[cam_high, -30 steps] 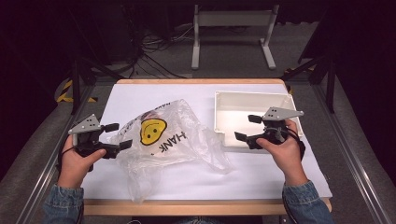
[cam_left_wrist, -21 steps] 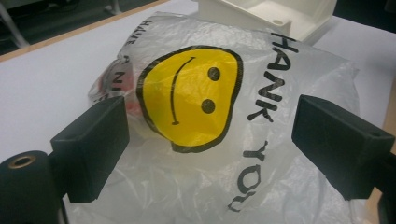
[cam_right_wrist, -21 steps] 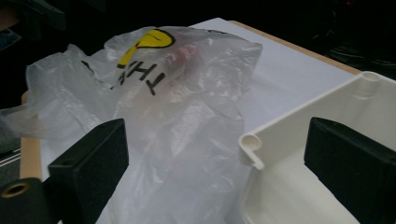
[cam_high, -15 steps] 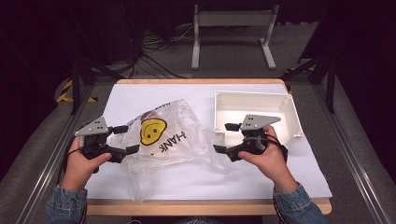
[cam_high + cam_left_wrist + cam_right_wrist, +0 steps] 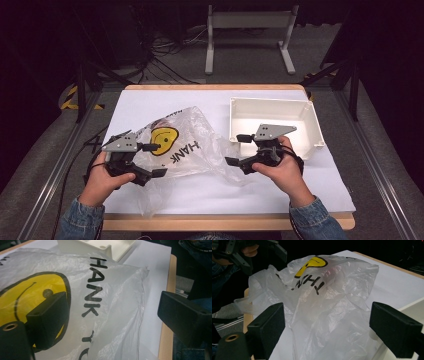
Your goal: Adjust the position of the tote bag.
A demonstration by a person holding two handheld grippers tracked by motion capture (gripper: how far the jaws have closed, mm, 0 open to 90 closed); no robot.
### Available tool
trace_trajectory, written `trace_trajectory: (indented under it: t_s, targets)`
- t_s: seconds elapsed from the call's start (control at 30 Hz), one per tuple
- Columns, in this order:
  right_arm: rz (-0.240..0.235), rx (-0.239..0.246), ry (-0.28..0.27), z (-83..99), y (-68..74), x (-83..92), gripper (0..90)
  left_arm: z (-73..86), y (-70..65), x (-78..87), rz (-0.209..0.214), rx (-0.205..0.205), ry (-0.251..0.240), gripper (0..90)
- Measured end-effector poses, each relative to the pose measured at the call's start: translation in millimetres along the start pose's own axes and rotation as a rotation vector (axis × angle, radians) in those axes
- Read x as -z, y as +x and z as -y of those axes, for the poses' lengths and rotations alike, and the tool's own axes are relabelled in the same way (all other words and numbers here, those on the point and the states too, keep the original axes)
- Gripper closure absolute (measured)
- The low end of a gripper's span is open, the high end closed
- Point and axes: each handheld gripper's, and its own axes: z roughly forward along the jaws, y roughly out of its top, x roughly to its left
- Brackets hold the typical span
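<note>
A crumpled clear plastic bag (image 5: 187,147) with a yellow smiley face and black "THANK YOU" lettering lies on the white table cover. My left gripper (image 5: 157,160) is at the bag's left side and points right. Its jaws stand wide open, with the printed plastic (image 5: 107,297) between them and unpressed. My right gripper (image 5: 235,149) is at the bag's right edge and points left. It is also open, with loose folds of the bag (image 5: 329,302) between its jaws (image 5: 330,327). Something reddish shows faintly through the plastic.
A white plastic tray (image 5: 270,101) stands at the back right, just behind the right hand; its corner (image 5: 100,245) is close to the bag. The wooden table edge (image 5: 225,220) runs along the front. A metal stand (image 5: 250,20) and cables are on the floor behind.
Both hands have moved inward toward the bag. The right gripper went left, from in front of the tray to the bag's right edge; the left gripper went right onto the bag's left side.
</note>
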Motion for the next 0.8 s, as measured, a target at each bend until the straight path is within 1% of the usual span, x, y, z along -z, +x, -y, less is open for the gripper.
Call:
trace_trajectory:
  t_s: [0.07,0.1,0.13,0.17,0.27,0.33,0.43,0.53,0.6,0.63,0.67,0.7,0.77,0.8]
  targets:
    - [0.001,-0.004,0.000,0.4,-0.3,-0.2,13.2,0.8,-0.5,-4.4,-0.002,-0.008,0.019,11.6]
    - [-0.001,-0.006,0.001,0.6,-0.1,-0.5,13.2,1.8,-0.6,-8.0,-0.004,-0.018,0.040,12.7]
    - [-0.001,-0.006,0.001,0.6,-0.1,-0.5,13.2,1.8,-0.6,-8.0,-0.004,-0.018,0.040,13.6]
    - [-0.003,-0.005,0.003,0.7,0.0,-0.8,13.2,2.3,-1.0,-10.0,-0.003,-0.025,0.052,13.6]
    - [-0.006,-0.005,0.004,0.8,0.6,-1.7,13.2,2.5,-4.6,-16.3,0.005,-0.062,0.106,16.8]
    - [-0.009,-0.006,0.006,1.0,0.7,-1.9,13.2,2.4,-6.3,-19.1,0.010,-0.078,0.124,17.0]
    - [-0.010,-0.009,0.006,1.4,0.8,-1.9,13.2,2.6,-6.7,-22.7,0.020,-0.090,0.130,18.6]
    - [-0.013,-0.012,0.006,1.8,1.0,-1.8,13.2,3.9,-5.3,-24.7,0.029,-0.091,0.133,22.1]
    - [-0.014,-0.012,0.005,1.9,1.2,-1.7,13.2,4.7,-4.1,-25.3,0.034,-0.090,0.135,25.9]
    - [-0.015,-0.013,0.005,1.9,1.2,-1.6,13.2,5.1,-3.4,-25.3,0.038,-0.099,0.139,30.4]
    - [-0.015,-0.013,0.004,2.0,1.2,-1.6,13.3,5.8,-2.8,-25.3,0.055,-0.104,0.149,37.3]
    - [-0.015,-0.014,0.006,2.1,1.2,-1.6,13.2,6.3,-2.7,-25.8,0.061,-0.113,0.159,44.2]
    - [-0.015,-0.014,0.008,2.4,1.3,-1.8,13.2,6.4,-2.7,-26.1,0.059,-0.116,0.165,52.1]
    - [-0.019,-0.015,0.010,2.5,1.7,-2.2,13.3,6.3,-2.5,-26.2,0.057,-0.119,0.170,54.1]
